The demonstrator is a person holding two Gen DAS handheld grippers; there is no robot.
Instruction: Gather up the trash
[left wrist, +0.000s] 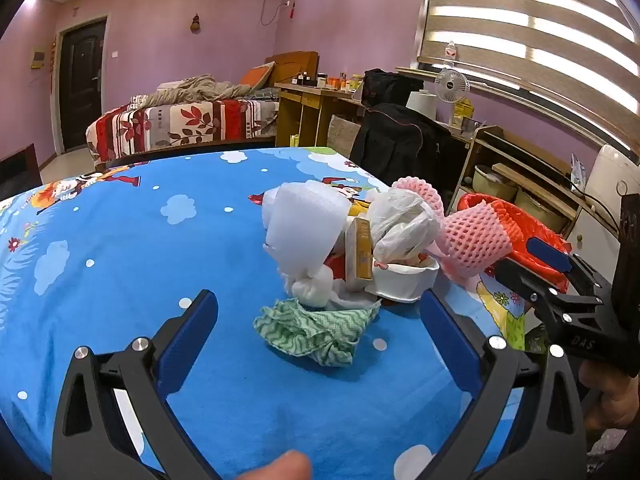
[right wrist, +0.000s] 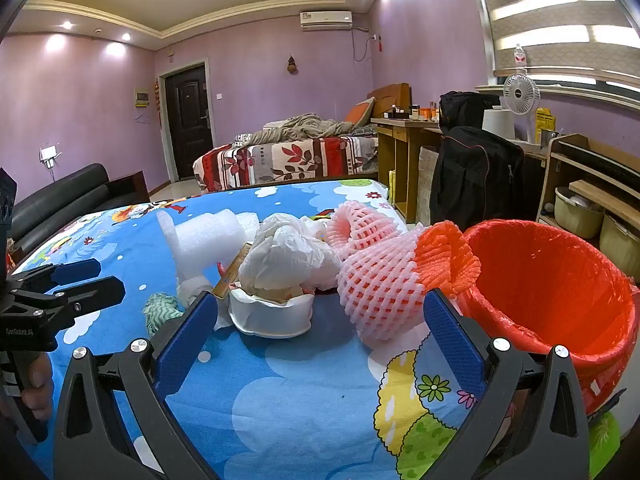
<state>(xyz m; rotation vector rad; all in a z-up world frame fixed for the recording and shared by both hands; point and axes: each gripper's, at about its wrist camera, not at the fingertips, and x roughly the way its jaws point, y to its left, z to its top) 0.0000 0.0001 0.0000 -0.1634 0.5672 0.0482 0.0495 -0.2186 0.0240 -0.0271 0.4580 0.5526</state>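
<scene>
I have both tools hovering over the table [left wrist: 120, 240] with its blue cartoon cloth, and nothing is picked up yet, so I judge this to be the very start of collecting. My left gripper [left wrist: 320, 340] is spread wide and empty, with the crumpled green-striped cloth [left wrist: 312, 330] lying on the table just ahead, roughly between its fingers. My right gripper [right wrist: 320, 336] is likewise released and empty, facing the white bowl [right wrist: 272, 314] and the pink foam fruit net [right wrist: 380, 284]. The trash sits in one heap near the table's right edge: a white foam wrap [left wrist: 304, 216], a crumpled white plastic bag [right wrist: 288, 256] resting over the bowl, a yellow carton [left wrist: 360, 252] wedged beside it, a second pink net [right wrist: 356, 220] behind, and an orange net [right wrist: 448, 256] touching the pink one. The bin with the red liner [right wrist: 552, 280] stands just off that edge, its mouth open and close to the orange net. The next move, as I see it, is to lower one gripper onto a single piece, the green cloth for the left or the near pink net for the right, and close gently, since all of it is light and crushable; the bag could drag its neighbours along.
</scene>
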